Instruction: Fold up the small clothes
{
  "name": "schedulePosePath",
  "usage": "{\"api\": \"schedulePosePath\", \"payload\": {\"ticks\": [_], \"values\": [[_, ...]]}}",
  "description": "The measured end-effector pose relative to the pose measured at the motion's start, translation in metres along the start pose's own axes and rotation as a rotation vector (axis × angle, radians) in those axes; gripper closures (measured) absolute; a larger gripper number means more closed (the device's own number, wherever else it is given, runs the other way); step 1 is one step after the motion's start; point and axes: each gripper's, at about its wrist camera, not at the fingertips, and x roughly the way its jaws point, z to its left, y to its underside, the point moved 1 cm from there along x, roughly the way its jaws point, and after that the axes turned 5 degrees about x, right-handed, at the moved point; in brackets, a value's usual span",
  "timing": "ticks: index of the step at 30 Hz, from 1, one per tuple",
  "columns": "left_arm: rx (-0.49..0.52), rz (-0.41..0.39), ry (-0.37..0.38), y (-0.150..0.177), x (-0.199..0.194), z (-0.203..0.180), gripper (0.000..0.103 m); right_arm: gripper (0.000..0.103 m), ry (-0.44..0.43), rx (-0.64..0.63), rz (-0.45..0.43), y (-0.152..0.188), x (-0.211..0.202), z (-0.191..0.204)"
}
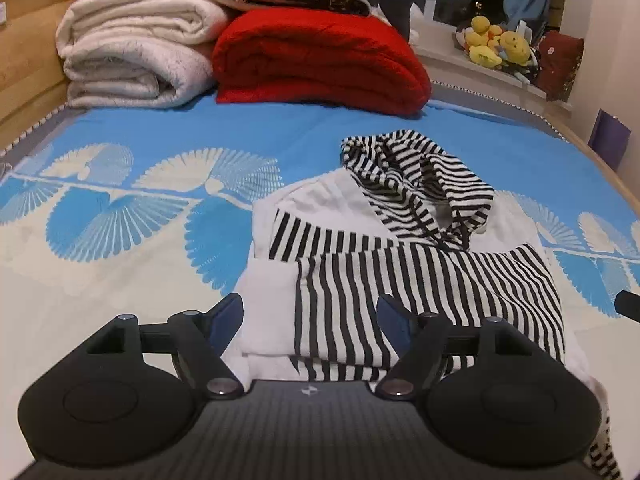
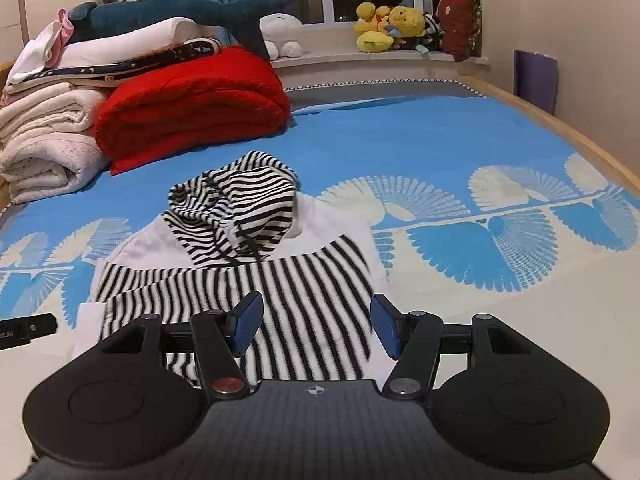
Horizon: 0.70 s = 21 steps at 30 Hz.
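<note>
A small white hoodie with black-and-white stripes (image 1: 360, 280) lies on the blue and cream bedspread (image 1: 120, 248), its sleeves folded across the front and its striped hood (image 1: 416, 176) bunched at the far end. My left gripper (image 1: 310, 320) is open, just above the hoodie's near left edge. In the right wrist view the hoodie (image 2: 304, 292) lies ahead with its hood (image 2: 236, 204) beyond, on the bedspread (image 2: 500, 312). My right gripper (image 2: 316, 326) is open, over the hoodie's near right edge. Neither gripper holds cloth.
Folded white blankets (image 1: 128, 52) and a red blanket (image 1: 320, 60) are stacked at the far end of the bed. A plush shark (image 2: 180, 12) lies on top of them. Yellow plush toys (image 2: 388, 24) sit on the windowsill. A wooden bed rail (image 2: 580, 136) runs along the right.
</note>
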Motion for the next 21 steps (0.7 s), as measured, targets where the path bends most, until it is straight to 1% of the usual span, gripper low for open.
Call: {"api": "schedulePosePath", "payload": {"ticks": [1,2,3,4,6,8,10,11,12,13,14,15,16,17,18,19,21], "values": [[0.022,-0.021,-0.003,0.001,0.001,-0.002,0.025,0.041,0.006,-0.003,-0.002,0.001,0.003,-0.001],[0.046,-0.037,-0.028,0.002,0.004,-0.005,0.025,0.041,0.015,-0.002,0.01,0.001,0.007,-0.002],[0.061,-0.03,-0.051,0.002,0.007,-0.007,0.025,0.041,0.019,0.003,0.028,0.001,0.011,-0.003],[0.061,-0.028,-0.054,0.0,0.011,-0.007,0.025,0.041,0.015,0.008,0.035,0.0,0.014,-0.003],[0.037,-0.049,-0.031,-0.004,0.014,-0.004,0.025,0.041,0.018,0.006,0.041,-0.004,0.018,-0.002],[0.048,-0.069,-0.014,-0.011,0.017,-0.004,0.026,0.041,-0.001,-0.001,0.044,-0.011,0.022,0.0],[0.067,-0.101,-0.01,-0.018,0.019,-0.003,0.036,0.042,-0.01,0.008,0.03,-0.023,0.026,-0.001],[0.08,-0.118,-0.012,-0.024,0.02,-0.002,0.039,0.042,-0.01,0.008,0.024,-0.028,0.027,-0.002],[0.09,-0.129,-0.013,-0.031,0.023,-0.001,0.047,0.043,-0.011,0.003,0.014,-0.034,0.03,-0.003],[0.094,-0.137,-0.014,-0.037,0.026,0.0,0.06,0.045,-0.01,-0.005,0.008,-0.039,0.032,-0.005],[0.092,-0.141,-0.013,-0.047,0.033,0.002,0.067,0.05,-0.007,-0.013,0.003,-0.042,0.034,-0.007],[0.087,-0.139,-0.006,-0.056,0.04,0.003,0.076,0.055,-0.005,-0.022,0.0,-0.046,0.037,-0.01],[0.081,-0.13,0.009,-0.067,0.05,0.004,0.084,0.066,-0.003,-0.028,0.0,-0.049,0.04,-0.013],[0.075,-0.119,0.026,-0.08,0.062,0.004,0.086,0.077,-0.003,-0.031,0.002,-0.052,0.043,-0.018],[0.069,-0.114,0.042,-0.095,0.076,0.003,0.086,0.08,0.002,-0.035,0.012,-0.054,0.047,-0.023],[0.065,-0.112,0.056,-0.109,0.09,0.002,0.086,0.082,0.009,-0.039,0.021,-0.056,0.051,-0.027],[0.065,-0.097,0.086,-0.138,0.124,-0.003,0.086,0.082,0.037,-0.037,0.04,-0.059,0.058,-0.037]]}}
